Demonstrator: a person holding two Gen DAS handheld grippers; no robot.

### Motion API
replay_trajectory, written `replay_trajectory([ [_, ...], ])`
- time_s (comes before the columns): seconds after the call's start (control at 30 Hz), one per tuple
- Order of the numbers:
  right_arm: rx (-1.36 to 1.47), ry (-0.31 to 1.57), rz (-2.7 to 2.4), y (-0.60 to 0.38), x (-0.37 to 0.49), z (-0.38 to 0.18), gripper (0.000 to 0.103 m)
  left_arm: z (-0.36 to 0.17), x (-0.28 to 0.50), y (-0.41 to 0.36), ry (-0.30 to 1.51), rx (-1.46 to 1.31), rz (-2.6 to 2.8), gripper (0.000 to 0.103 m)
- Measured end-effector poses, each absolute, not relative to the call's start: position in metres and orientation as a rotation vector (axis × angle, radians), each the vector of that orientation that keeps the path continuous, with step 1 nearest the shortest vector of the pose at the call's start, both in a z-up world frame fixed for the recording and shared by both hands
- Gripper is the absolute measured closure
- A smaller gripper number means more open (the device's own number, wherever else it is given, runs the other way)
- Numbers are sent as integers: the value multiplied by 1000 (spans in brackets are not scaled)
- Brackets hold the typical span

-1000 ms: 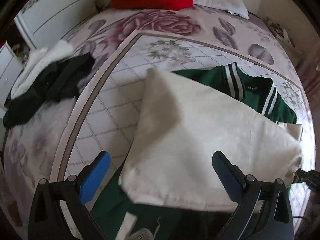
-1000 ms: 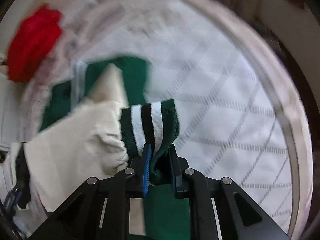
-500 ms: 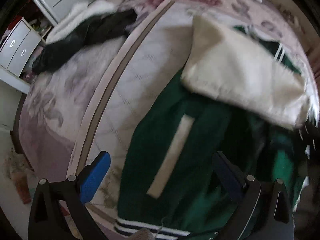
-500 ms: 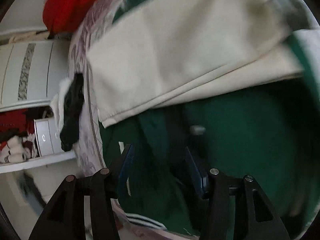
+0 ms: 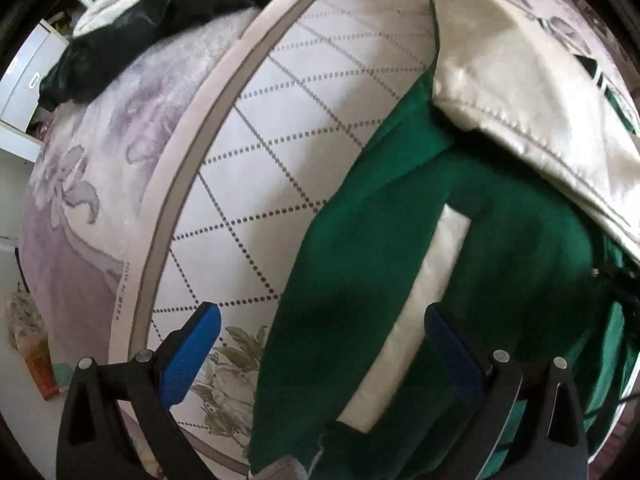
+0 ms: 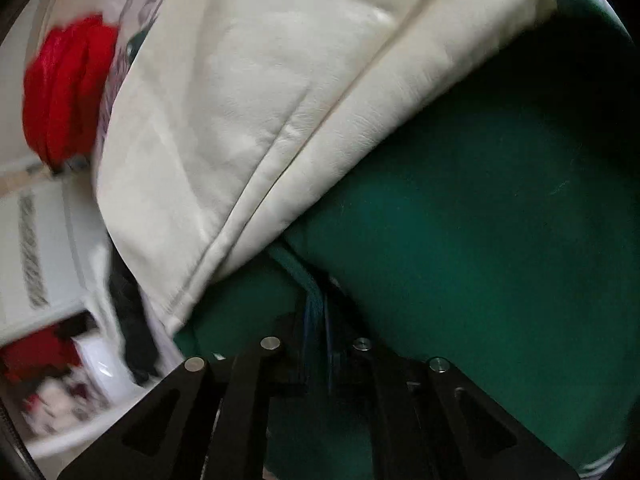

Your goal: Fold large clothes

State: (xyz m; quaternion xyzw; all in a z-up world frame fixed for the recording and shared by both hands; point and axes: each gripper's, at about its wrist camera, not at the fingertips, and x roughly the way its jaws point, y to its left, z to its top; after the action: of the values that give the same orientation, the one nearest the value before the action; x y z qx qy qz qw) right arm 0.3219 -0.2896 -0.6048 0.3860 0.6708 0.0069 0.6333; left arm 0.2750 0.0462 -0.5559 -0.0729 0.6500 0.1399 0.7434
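The green jacket (image 5: pixel 360 280) lies on the bed (image 5: pixel 280 140), its body a matte, felt-like green and its sleeve (image 5: pixel 520 92) cream with a leathery sheen and a stitched seam along the edge. A cream pocket strip (image 5: pixel 420 320) runs slantwise across the green front. The sleeve lies folded across the upper part of the jacket, its edge overlapping the green cloth.

Left of the jacket, the bed cover shows a white quilted panel with dotted diamond lines, bounded by a curved grey-and-cream band (image 5: pixel 192 168); beyond the band the cover is mauve with pale flowers. That white panel beside the jacket's left edge is bare cloth. Farther from the jacket, past the band, a dark garment (image 5: pixel 152 28) lies heaped on a white fluffy one.

The left gripper (image 5: pixel 320 344) hangs above the jacket's lower front with its blue-padded fingers (image 5: pixel 188 356) spread wide, nothing between them.

In the right wrist view, the right gripper (image 6: pixel 316 340) has its jaws closing, nearly together, with a fold of green jacket cloth pinched between them just below the sleeve's seam. A red bundle (image 6: pixel 64 92) sits beyond the sleeve, blurred.
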Motion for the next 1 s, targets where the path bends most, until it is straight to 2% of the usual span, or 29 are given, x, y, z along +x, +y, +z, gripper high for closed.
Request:
replay_trajectory([
  [0.07, 789, 1553, 44, -284, 317, -588, 71, -547, 272, 44, 1411, -153, 290, 0],
  [0.1, 740, 1568, 71, -279, 308, -579, 49, -544, 271, 41, 1406, -151, 280, 0],
  [0.13, 721, 1584, 99, -274, 297, -575, 39, -542, 269, 38, 1405, -147, 274, 0],
  [0.3, 677, 1812, 185, -225, 243, -619, 39, -548, 249, 18, 1445, -122, 225, 0],
  [0.33, 679, 1827, 195, -218, 235, -631, 51, -549, 248, 15, 1453, -119, 221, 0],
  [0.37, 674, 1817, 161, -216, 229, -638, 76, -551, 243, 11, 1467, -117, 214, 0],
  [0.4, 662, 1795, 128, -216, 225, -637, 97, -552, 241, 8, 1475, -114, 207, 0],
  [0.5, 608, 1668, 46, -221, 224, -611, 98, -554, 233, -2, 1486, -91, 183, 0],
  [0.6, 620, 1721, 61, -227, 219, -607, 95, -561, 226, -13, 1506, -62, 151, 0],
  [0.63, 624, 1741, 67, -228, 215, -605, 85, -562, 225, -16, 1514, -55, 140, 0],
  [0.67, 620, 1736, 64, -231, 213, -601, 81, -564, 224, -20, 1518, -43, 132, 0],
  [0.7, 606, 1700, 59, -235, 208, -589, 69, -565, 222, -24, 1519, -31, 121, 0],
  [0.73, 554, 1654, 29, -240, 201, -576, 52, -567, 221, -27, 1519, -20, 111, 0],
  [0.8, 450, 1650, -61, -260, 191, -575, 43, -573, 218, -35, 1520, 17, 101, 0],
  [0.87, 490, 1701, -112, -267, 176, -595, 47, -582, 215, -41, 1536, 39, 96, 0],
  [0.9, 555, 1729, -112, -266, 170, -610, 56, -585, 213, -44, 1543, 40, 95, 0],
  [1.0, 541, 1748, -33, -250, 173, -613, 56, -581, 207, -50, 1535, 28, 91, 0],
])
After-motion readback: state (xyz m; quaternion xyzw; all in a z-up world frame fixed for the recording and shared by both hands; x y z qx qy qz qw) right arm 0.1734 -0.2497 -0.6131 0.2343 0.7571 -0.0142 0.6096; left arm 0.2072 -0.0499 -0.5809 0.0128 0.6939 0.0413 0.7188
